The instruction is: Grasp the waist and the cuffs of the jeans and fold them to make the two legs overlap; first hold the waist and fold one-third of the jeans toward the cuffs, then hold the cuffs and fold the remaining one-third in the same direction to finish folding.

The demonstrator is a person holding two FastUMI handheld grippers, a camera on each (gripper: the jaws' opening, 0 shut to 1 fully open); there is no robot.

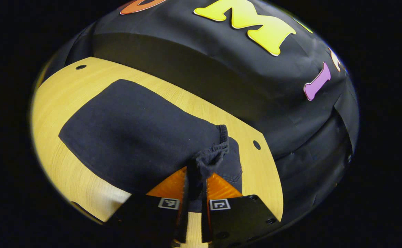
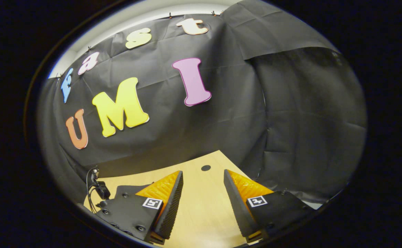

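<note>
One garment: dark jeans (image 1: 132,137), soft matte cloth, spread across centre-left of wooden table (image 1: 56,103).
Left gripper (image 1: 197,179): two orange ribbed fingers clamped on bunched waist, lower centre.
Right gripper (image 2: 202,193): fingers apart, nothing between, above pale wood.
Table holes: two round.

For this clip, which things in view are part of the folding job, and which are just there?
Part of the job:
- jeans, dark, lying on the table
- left gripper, shut on a bunched edge of the jeans
- right gripper, open over bare wood

Just there:
- wooden table
- black cable at the table's edge
</note>
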